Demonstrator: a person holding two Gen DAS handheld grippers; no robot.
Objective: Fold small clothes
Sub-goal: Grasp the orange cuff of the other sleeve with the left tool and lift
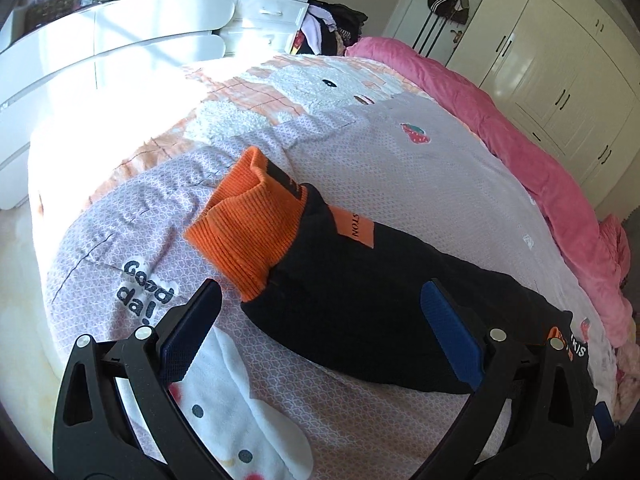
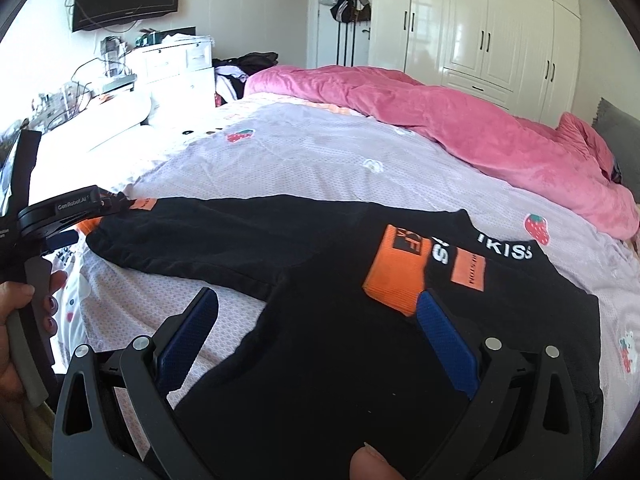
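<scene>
A small black sweatshirt (image 2: 328,344) with orange patches and white lettering lies flat on the lilac bedspread (image 2: 304,160). One sleeve is folded across the chest, and its orange cuff (image 2: 394,276) rests just beyond my right gripper's right finger. My right gripper (image 2: 316,320) hovers open over the body of the shirt. The other sleeve (image 1: 360,292) stretches out sideways, ending in a crumpled orange ribbed cuff (image 1: 244,232). My left gripper (image 1: 320,320) is open low over that sleeve, one finger on each side of it. In the right wrist view the left gripper (image 2: 64,236) shows at the far left, held by a hand (image 2: 20,304).
A rumpled pink duvet (image 2: 460,120) is heaped along the far side of the bed. White wardrobes (image 2: 500,28) stand behind it, and bags (image 2: 350,4) hang on the door. A white dresser (image 1: 120,40) and a pile of clothes (image 1: 332,28) flank the bed's far left. A fingertip (image 2: 368,462) shows at the bottom edge.
</scene>
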